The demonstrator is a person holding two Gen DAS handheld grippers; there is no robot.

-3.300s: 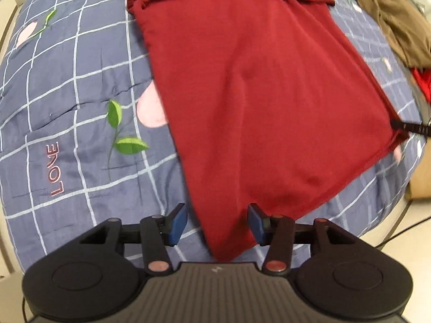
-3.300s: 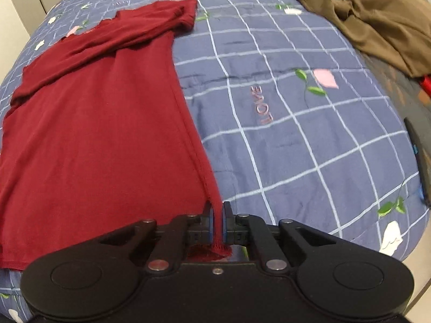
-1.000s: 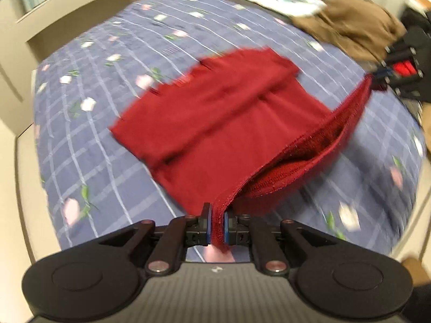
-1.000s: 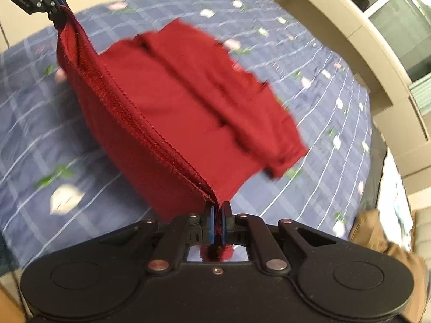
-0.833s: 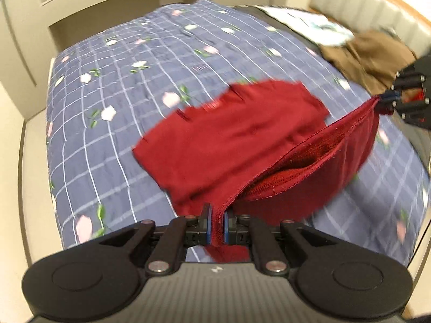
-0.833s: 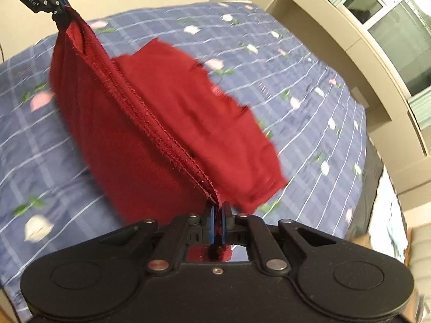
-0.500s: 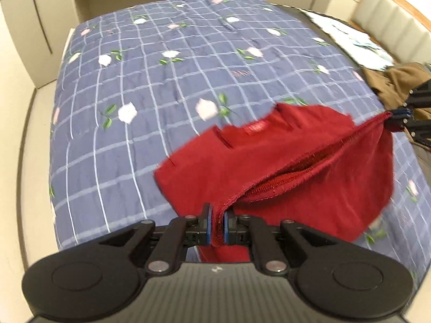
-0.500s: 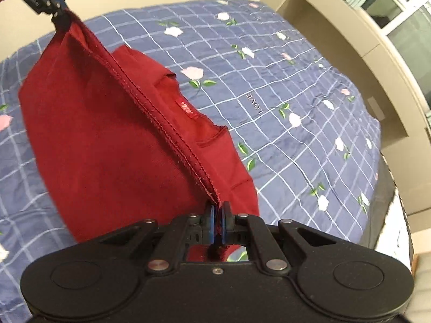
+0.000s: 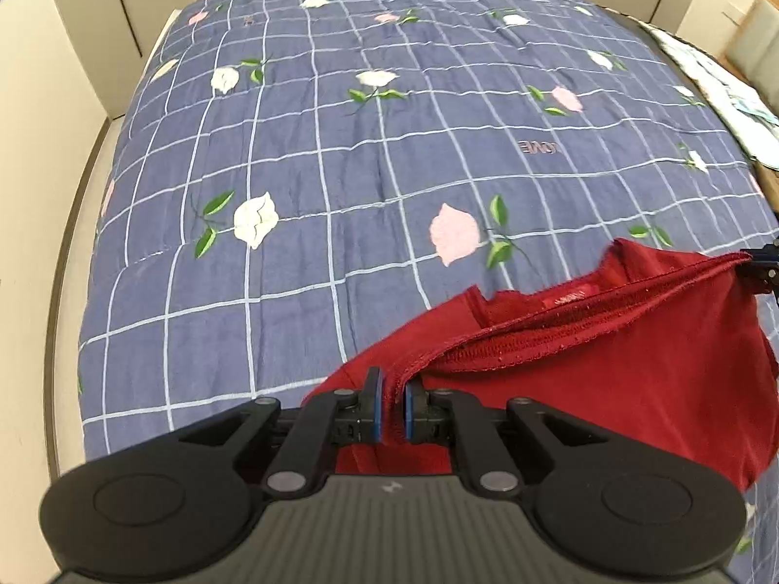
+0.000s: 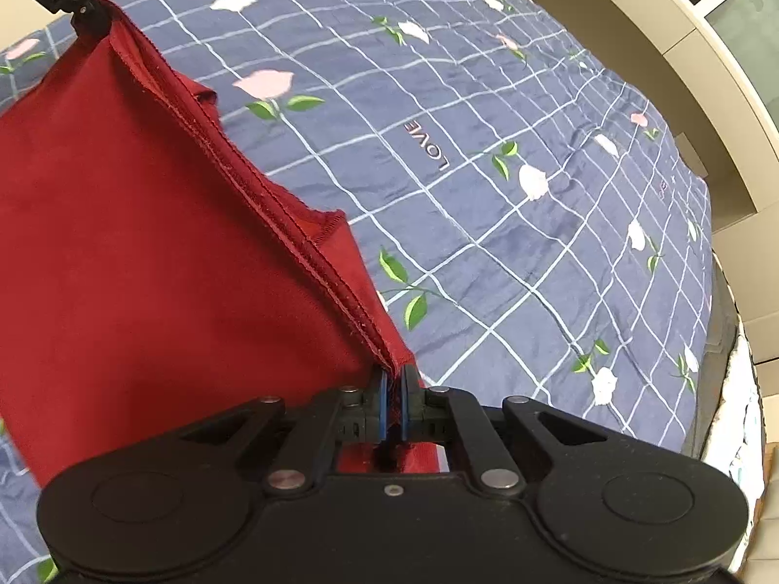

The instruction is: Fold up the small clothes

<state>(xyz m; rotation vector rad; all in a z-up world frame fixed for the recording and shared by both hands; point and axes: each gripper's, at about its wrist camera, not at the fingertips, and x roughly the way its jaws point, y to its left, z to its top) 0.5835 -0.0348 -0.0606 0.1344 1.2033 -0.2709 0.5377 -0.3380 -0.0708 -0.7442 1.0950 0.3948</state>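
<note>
A dark red T-shirt [image 9: 633, 379] hangs doubled over above the blue checked bedspread [image 9: 341, 170], its hem stretched taut between my two grippers. My left gripper [image 9: 392, 409] is shut on one hem corner. My right gripper [image 10: 394, 404] is shut on the other corner; it also shows at the right edge of the left wrist view [image 9: 759, 267]. The left gripper shows at the top left of the right wrist view [image 10: 85, 5]. The shirt [image 10: 146, 243] drapes down, and its neckline with a label [image 9: 567, 297] lies below the raised hem.
The bedspread [image 10: 487, 170] has flower prints and "LOVE" lettering [image 10: 428, 146]. Beige walls [image 9: 97, 24] border the bed's far and left sides. Light printed fabric [image 9: 720, 92] lies at the far right. A ledge and window [image 10: 706, 9] run along the bed's far side.
Both grippers carried the hem forward over the shirt toward the collar. The shirt's body has folded onto itself and the hem now hangs lower, just above the neckline.
</note>
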